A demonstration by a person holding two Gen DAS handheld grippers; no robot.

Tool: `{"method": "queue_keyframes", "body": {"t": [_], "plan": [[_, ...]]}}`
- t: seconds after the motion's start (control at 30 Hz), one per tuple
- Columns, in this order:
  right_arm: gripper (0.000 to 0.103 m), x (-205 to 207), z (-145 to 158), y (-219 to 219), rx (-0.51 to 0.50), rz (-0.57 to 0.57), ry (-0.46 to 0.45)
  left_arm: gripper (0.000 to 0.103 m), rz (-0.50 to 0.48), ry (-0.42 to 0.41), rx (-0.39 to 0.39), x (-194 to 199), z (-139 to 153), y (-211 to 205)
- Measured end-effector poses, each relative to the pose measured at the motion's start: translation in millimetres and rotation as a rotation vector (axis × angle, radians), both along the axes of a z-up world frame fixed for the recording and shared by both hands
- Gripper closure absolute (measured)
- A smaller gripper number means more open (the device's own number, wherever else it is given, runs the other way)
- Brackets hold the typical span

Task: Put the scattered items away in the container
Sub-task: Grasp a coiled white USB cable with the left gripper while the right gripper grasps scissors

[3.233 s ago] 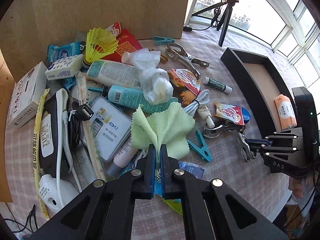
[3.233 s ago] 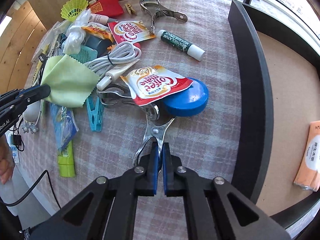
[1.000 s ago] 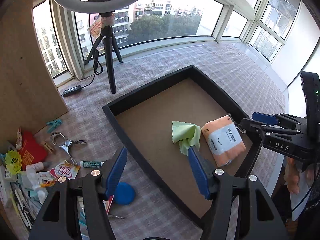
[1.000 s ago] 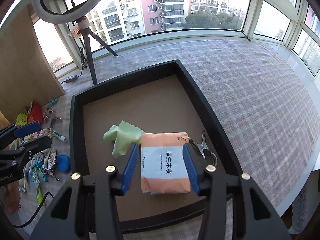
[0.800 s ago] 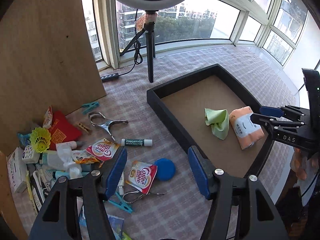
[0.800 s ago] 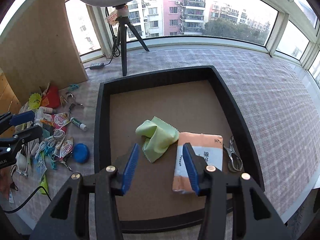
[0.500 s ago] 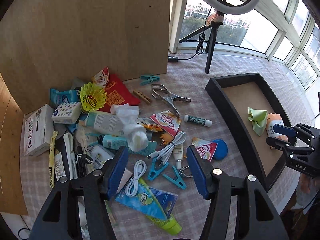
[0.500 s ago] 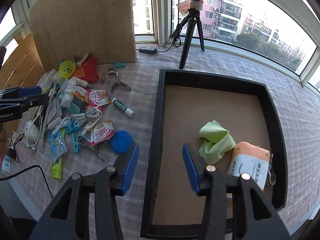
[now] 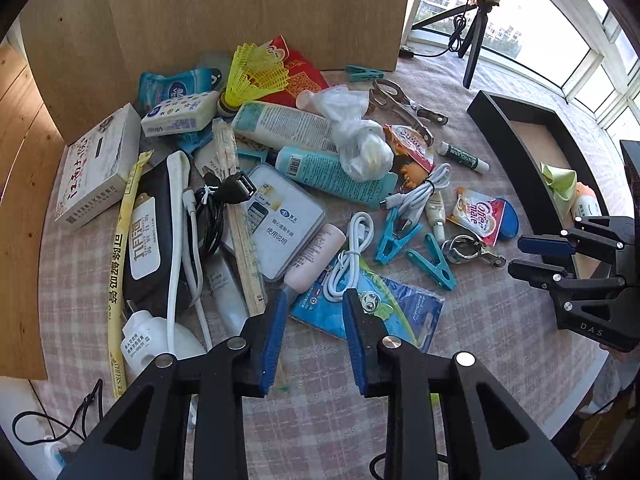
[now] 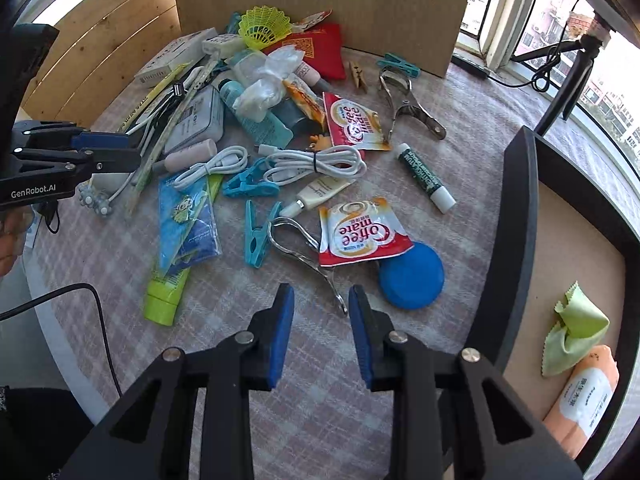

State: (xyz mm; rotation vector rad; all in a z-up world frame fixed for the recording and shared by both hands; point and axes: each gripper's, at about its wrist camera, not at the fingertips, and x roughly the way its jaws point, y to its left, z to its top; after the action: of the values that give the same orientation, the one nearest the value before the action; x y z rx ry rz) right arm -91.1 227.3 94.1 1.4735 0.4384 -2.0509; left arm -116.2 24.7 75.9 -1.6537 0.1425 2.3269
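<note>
Many small items lie scattered on the checked tablecloth. My left gripper [image 9: 314, 300] is open and empty, hovering over a coiled white cable [image 9: 352, 256] and a blue cartoon packet [image 9: 384, 308]. My right gripper [image 10: 320, 300] is open and empty, just before a metal clip [image 10: 308, 248], a Coffee-mate sachet [image 10: 360, 232] and a blue round lid [image 10: 412, 276]. The black tray [image 10: 508, 248] stands at the right and holds a green cloth [image 10: 576, 328] and an orange tissue pack [image 10: 580, 404]. The tray also shows in the left wrist view [image 9: 508, 132].
A brown cardboard panel [image 9: 248, 12] stands behind the pile. Blue pegs [image 10: 256, 236], a lip balm [image 10: 424, 180], tubes, a yellow shuttlecock [image 9: 252, 76], a white box [image 9: 96, 164] and cables crowd the left. A tripod [image 9: 476, 36] stands by the window.
Both grippers let go of the green cloth and the metal clip in the tray, opened, and swung back left and down over the scattered pile.
</note>
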Motion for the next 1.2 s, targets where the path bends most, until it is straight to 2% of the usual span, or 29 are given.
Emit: {"method": "queue_keyframes", "body": {"t": [0.1, 0.33, 0.6, 0.73, 0.9, 1.07, 1.13, 1.2], "plan": [[0.079, -4, -6, -11, 0.003, 0.035, -0.014, 0.078, -0.053, -0.018, 0.014, -5, -7, 14], [0.08, -10, -23, -18, 0.009, 0.071, -0.062, 0.078, -0.109, -0.049, -0.048, -15, -30, 34], [0.08, -7, -13, -34, -0.001, 0.133, -0.056, 0.078, -0.125, -0.049, -0.056, -22, -34, 34], [0.081, -13, -17, -44, 0.03, 0.156, -0.051, 0.078, -0.15, -0.063, -0.056, -24, -38, 38], [0.081, -28, -24, -46, 0.022, 0.145, -0.106, 0.076, -0.139, -0.082, -0.018, -35, -40, 35], [0.084, -39, -32, -47, 0.043, 0.143, -0.126, 0.077, -0.143, -0.102, -0.049, -45, -52, 39], [0.09, -43, -32, -43, 0.058, 0.119, -0.128, 0.078, -0.144, -0.101, -0.057, -48, -53, 42], [0.091, -44, -34, -38, 0.063, 0.111, -0.145, 0.081, -0.14, -0.106, -0.044, -49, -54, 41]]}}
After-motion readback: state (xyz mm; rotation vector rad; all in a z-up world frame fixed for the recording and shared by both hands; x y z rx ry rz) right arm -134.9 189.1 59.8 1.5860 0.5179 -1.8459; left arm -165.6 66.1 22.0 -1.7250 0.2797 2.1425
